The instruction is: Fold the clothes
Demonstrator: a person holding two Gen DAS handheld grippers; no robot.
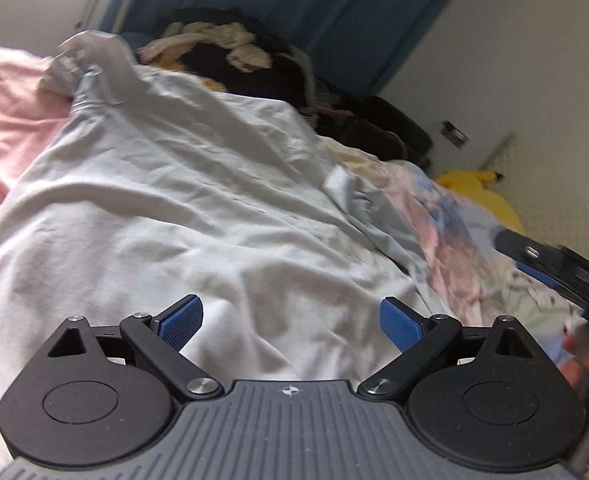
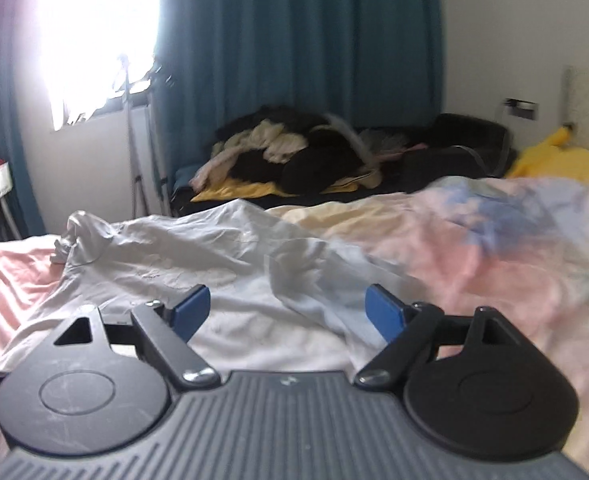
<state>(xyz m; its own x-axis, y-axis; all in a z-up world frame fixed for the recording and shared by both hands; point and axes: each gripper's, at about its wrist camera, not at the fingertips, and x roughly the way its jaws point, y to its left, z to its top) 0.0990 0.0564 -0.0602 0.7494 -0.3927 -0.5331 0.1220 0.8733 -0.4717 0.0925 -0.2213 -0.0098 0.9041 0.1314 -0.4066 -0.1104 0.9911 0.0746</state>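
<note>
Pink bedsheet (image 1: 2, 92) at left edge of bed. Wrinkled white cotton shirt (image 1: 166, 200) spread flat on it, long axis running away from the cameras, bunched collar end (image 1: 90, 68) pointing toward the teal curtain (image 2: 294, 40). Left tool (image 1: 290, 322) released, fingers wide apart above the near hem, empty. Right tool (image 2: 288, 312) likewise released, empty, over the shirt's right side. Pastel patterned duvet (image 2: 494, 240) just right.

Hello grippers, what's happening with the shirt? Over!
Left gripper open, empty. Right gripper open, empty. White shirt spread on bed, wrinkled, unfolded. Nothing blocking.
</note>
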